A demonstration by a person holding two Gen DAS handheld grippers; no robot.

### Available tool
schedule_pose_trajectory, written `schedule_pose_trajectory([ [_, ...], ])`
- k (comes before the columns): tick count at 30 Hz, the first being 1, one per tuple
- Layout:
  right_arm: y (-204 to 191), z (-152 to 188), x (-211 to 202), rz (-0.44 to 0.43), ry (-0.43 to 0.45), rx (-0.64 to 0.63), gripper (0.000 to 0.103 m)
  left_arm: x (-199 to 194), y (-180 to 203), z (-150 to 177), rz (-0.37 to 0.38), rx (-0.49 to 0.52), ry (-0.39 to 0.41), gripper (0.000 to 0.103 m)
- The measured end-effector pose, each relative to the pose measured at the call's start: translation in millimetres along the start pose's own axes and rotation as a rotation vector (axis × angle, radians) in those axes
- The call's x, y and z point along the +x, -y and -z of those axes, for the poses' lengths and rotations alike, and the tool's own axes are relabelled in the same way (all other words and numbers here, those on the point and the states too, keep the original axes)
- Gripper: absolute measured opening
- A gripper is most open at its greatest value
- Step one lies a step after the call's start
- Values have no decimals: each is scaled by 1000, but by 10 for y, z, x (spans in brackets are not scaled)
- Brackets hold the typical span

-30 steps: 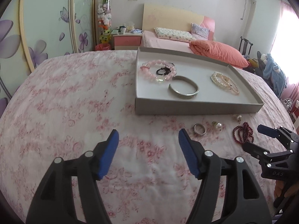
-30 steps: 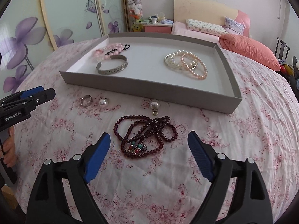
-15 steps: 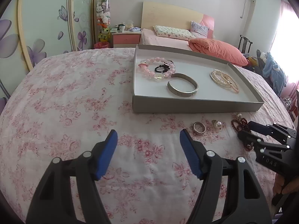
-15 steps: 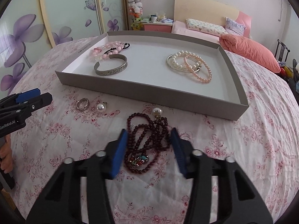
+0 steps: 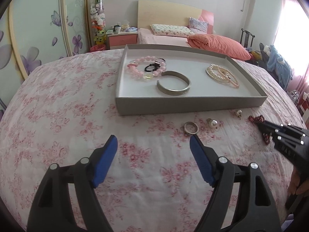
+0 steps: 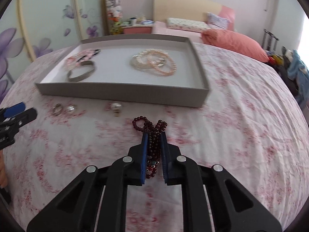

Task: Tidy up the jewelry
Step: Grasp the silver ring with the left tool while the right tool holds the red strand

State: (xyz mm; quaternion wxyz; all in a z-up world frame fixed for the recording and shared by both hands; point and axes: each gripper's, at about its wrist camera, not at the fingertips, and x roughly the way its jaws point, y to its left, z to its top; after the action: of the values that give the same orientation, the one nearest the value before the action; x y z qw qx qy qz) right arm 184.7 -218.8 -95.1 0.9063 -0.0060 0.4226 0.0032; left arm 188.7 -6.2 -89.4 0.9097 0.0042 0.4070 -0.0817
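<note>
Right gripper [image 6: 154, 135]: formerly spread wide above the dark red bead necklace [image 6: 152, 129]; jaws now closing, the gathered strands pinched between the blue pads [image 6: 144, 150], loops bunched ahead of the tips. Left gripper [image 5: 153, 145]: jaws opening, wider than a second ago; silver ring [image 5: 191, 128] now found just beyond its right fingertip.

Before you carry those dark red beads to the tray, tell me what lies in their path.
The right claw is closing, with the dark red beads between its pads. Ahead lie a pearl earring on the bedspread, slightly left, and the tray's near wall, which the beads must be lifted over. The tray floor behind that wall looks bare.
</note>
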Motion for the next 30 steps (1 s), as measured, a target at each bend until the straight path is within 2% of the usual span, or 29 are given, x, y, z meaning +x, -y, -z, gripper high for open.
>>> schedule_pose_trajectory([
  [5, 145, 0, 16, 41, -1, 72, 14, 54, 133, -18, 0, 34, -9, 76],
  [10, 175, 7, 27, 42, -1, 67, 14, 153, 264, -55, -16, 57, -28, 75],
  [17, 200, 16, 21, 19, -2, 83, 14, 306, 465, -86, -40, 91, -65, 57],
  [25, 196, 14, 25, 11, -2, 83, 14, 413, 514, -143, -45, 57, -68, 54],
  [27, 194, 15, 25, 10, -2, 82, 14, 418, 529, -150, -45, 54, -65, 50],
  [29, 193, 15, 25, 10, -2, 82, 14, 418, 532, -157, -46, 49, -61, 37],
  [30, 194, 15, 24, 10, -2, 82, 14, 418, 529, -160, -45, 45, -59, 34],
])
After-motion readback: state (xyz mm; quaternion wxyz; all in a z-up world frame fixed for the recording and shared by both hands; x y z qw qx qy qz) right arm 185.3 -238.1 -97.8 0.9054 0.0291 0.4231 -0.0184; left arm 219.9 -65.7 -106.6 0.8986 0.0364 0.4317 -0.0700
